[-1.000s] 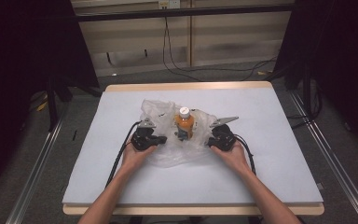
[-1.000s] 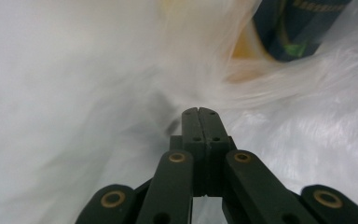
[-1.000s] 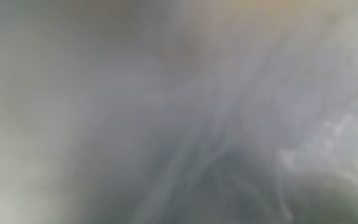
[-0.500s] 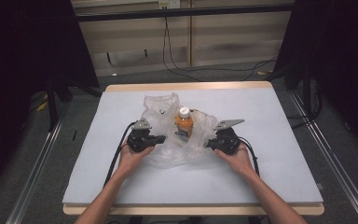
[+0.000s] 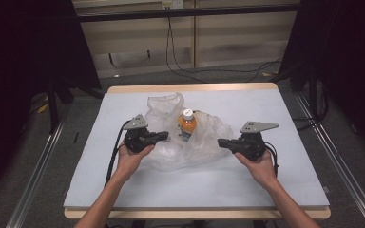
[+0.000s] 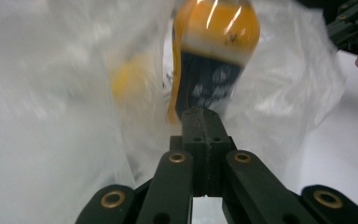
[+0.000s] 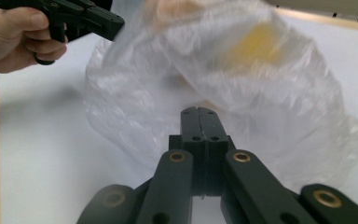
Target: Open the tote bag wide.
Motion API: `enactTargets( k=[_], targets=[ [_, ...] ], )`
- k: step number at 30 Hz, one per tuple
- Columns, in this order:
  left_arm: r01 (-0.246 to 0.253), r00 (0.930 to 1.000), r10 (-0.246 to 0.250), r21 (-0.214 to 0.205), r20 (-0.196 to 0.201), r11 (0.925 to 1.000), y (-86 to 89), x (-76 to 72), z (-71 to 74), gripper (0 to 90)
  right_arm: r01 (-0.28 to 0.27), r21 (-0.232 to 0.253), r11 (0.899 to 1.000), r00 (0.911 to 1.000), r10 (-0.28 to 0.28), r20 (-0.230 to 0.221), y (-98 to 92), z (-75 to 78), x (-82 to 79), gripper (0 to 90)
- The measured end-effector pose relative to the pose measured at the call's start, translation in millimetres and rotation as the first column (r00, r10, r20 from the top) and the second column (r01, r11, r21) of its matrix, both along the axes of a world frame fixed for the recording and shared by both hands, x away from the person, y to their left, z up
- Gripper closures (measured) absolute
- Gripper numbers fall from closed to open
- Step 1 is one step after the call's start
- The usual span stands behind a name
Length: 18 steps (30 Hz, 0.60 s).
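A crumpled clear plastic bag (image 5: pixel 190 152) lies mid-table with an orange drink bottle (image 5: pixel 187 124) standing upright inside it, white cap up. My left gripper (image 5: pixel 165 136) is shut on the bag's left edge and my right gripper (image 5: pixel 220 142) is shut on its right edge, both held a little above the table. In the left gripper view the closed jaws (image 6: pixel 204 116) meet the film just before the bottle (image 6: pixel 214 56) and its dark label. The right gripper view has its closed jaws (image 7: pixel 204 114) against the bag (image 7: pixel 242 84), with the bottle as a blurred orange patch behind the film.
The white table (image 5: pixel 123 180) has a wooden rim and open surface around the bag. Metal rails (image 5: pixel 38 175) run along both sides on the floor. Cables (image 5: pixel 180 57) lie on the floor beyond the far edge, with dark curtains left and right.
Both hands have risen and drawn apart, the right one farther. The bag has been pulled up and spread wider between the grippers; the bottle stays upright inside.
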State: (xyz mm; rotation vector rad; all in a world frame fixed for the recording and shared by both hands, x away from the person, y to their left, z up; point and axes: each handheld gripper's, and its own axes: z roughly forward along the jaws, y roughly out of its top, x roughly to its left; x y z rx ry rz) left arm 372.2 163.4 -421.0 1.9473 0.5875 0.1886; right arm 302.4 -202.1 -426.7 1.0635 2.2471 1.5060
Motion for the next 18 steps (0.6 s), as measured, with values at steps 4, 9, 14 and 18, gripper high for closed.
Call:
enactTargets(
  k=[4, 9, 14, 18],
  targets=[
    [0.014, 0.9987, -0.013, -0.011, 0.049, 0.9998, -6.8, 6.1, 23.2, 90.0, -0.004, 0.014, 1.000, 0.9990, 0.003, 0.044, 3.2, 21.9, 2.1, 90.0],
    [0.038, 0.9965, -0.036, -0.025, 0.076, 0.9990, -39.3, 23.3, 46.8, 90.0, -0.054, 0.050, 0.997, 0.9946, 0.050, 0.091, 31.2, 50.5, 25.5, 90.0],
    [-0.004, 0.9989, 0.006, -0.026, 0.047, 0.9996, -49.2, 42.9, 40.5, 90.0, -0.128, 0.028, 0.991, 0.9874, 0.125, 0.097, 57.2, 50.1, 28.7, 90.0],
    [-0.029, 0.9996, 0.028, 0.046, 0.010, 0.9985, -55.4, 54.4, 22.1, 90.0, -0.118, -0.002, 0.993, 0.9917, 0.118, 0.050, 62.9, 30.8, 36.1, 90.0]
  ],
)
